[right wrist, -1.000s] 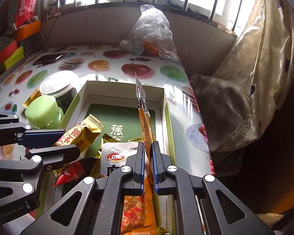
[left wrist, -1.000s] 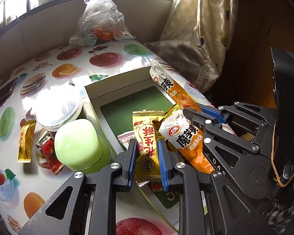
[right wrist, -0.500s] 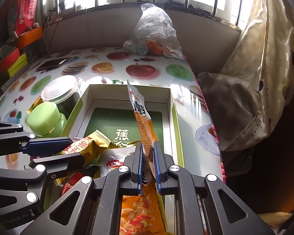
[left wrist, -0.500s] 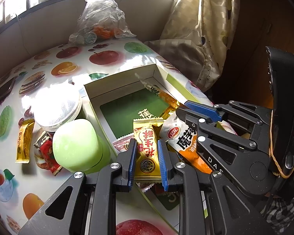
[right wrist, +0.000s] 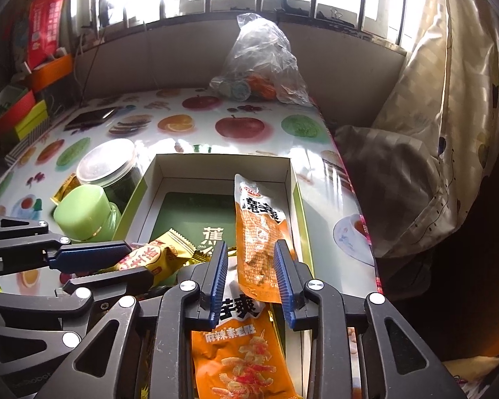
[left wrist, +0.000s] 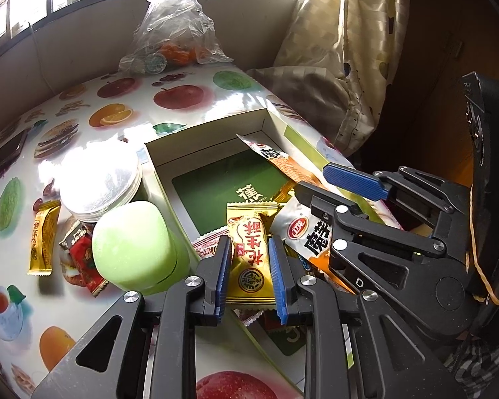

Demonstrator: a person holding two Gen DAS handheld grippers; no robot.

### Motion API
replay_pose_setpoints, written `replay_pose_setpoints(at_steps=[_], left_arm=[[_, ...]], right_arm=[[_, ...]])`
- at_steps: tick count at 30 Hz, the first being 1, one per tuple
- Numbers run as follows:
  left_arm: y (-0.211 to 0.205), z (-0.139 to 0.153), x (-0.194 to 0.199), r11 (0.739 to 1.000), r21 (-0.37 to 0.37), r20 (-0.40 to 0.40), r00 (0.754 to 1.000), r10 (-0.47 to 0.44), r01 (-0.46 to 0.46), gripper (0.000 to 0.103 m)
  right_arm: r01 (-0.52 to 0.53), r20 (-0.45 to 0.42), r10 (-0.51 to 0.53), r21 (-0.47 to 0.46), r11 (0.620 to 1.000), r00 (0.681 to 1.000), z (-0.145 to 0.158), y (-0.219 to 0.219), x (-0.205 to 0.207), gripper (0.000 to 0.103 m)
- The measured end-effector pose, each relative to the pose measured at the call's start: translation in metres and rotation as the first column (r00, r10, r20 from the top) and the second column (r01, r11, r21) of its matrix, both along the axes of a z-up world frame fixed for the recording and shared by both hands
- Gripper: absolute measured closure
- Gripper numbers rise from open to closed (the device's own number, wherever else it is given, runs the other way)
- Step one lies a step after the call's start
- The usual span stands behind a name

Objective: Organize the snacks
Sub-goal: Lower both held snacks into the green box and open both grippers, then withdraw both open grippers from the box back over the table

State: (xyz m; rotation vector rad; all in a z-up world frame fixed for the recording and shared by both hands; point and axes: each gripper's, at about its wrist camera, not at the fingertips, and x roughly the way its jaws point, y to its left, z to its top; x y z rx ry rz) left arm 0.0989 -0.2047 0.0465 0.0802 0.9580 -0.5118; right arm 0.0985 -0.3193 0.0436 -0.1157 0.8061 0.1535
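An open white box with a green bottom stands on the fruit-print table. My left gripper is shut on a yellow peanut-candy packet over the box's near edge; it also shows in the right wrist view. My right gripper is open. An orange snack pouch lies loose between its fingers, leaning along the box's right wall. A second orange and white pouch lies below it.
A light green lidded jar and a clear-lidded jar stand left of the box. A yellow packet and red packets lie beside them. A plastic bag sits at the back. A curtain hangs right.
My right gripper opened and let go of the orange pouch, which dropped flat into the box. My left gripper keeps its hold on the yellow packet.
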Motion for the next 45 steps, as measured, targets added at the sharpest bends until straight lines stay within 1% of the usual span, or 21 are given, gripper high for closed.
replay_pose_setpoints(at_steps=[3,7,8,20,25,28,31,33,37,41,43,45], left_arm=[[0.001,0.001,-0.001,1.000,0.001,0.002,1.000,0.002,-0.002,0.077],[0.004,0.004,-0.002,1.000,-0.005,0.009,1.000,0.011,-0.011,0.065],[0.004,0.005,-0.002,1.000,-0.005,0.010,1.000,0.013,-0.013,0.065],[0.006,0.017,-0.016,1.000,-0.010,0.038,0.999,0.011,-0.010,0.065],[0.010,0.024,-0.021,1.000,-0.023,0.052,0.999,0.011,-0.010,0.065],[0.013,0.028,-0.026,0.999,-0.036,0.058,0.998,0.010,-0.008,0.065],[0.014,0.033,-0.031,1.000,-0.022,0.084,0.996,0.014,-0.012,0.064],[0.018,0.035,-0.032,0.999,-0.035,0.079,0.997,0.014,-0.012,0.064],[0.025,0.039,-0.036,0.999,-0.037,0.090,0.996,0.027,-0.023,0.064],[0.037,0.043,-0.040,0.998,-0.043,0.104,0.994,0.046,-0.041,0.064],[0.045,0.043,-0.041,0.997,-0.054,0.097,0.993,0.060,-0.054,0.064],[0.054,0.045,-0.042,0.995,-0.055,0.104,0.991,0.084,-0.079,0.064]], right_arm=[[0.009,0.003,-0.009,-0.009,1.000,1.000,0.002,-0.001,-0.001,0.071],[0.024,0.005,-0.024,-0.005,1.000,1.000,0.004,-0.003,-0.005,0.070],[0.031,0.005,-0.031,-0.002,1.000,1.000,0.005,-0.004,-0.006,0.070],[0.055,0.022,-0.055,-0.011,0.998,0.998,0.014,-0.006,-0.021,0.065],[0.067,0.031,-0.067,-0.006,0.998,0.997,0.020,-0.006,-0.027,0.063],[0.076,0.038,-0.076,0.012,0.997,0.996,0.024,-0.006,-0.032,0.060],[0.089,0.039,-0.090,0.027,0.996,0.995,0.027,-0.005,-0.036,0.058],[0.099,0.036,-0.100,0.034,0.995,0.994,0.028,-0.004,-0.039,0.058],[0.119,0.040,-0.121,0.051,0.992,0.992,0.031,-0.001,-0.046,0.057],[0.135,0.045,-0.138,0.074,0.988,0.989,0.035,0.003,-0.052,0.056],[0.137,0.047,-0.141,0.086,0.987,0.989,0.037,0.007,-0.056,0.056],[0.141,0.048,-0.146,0.098,0.985,0.988,0.038,0.011,-0.058,0.056]])
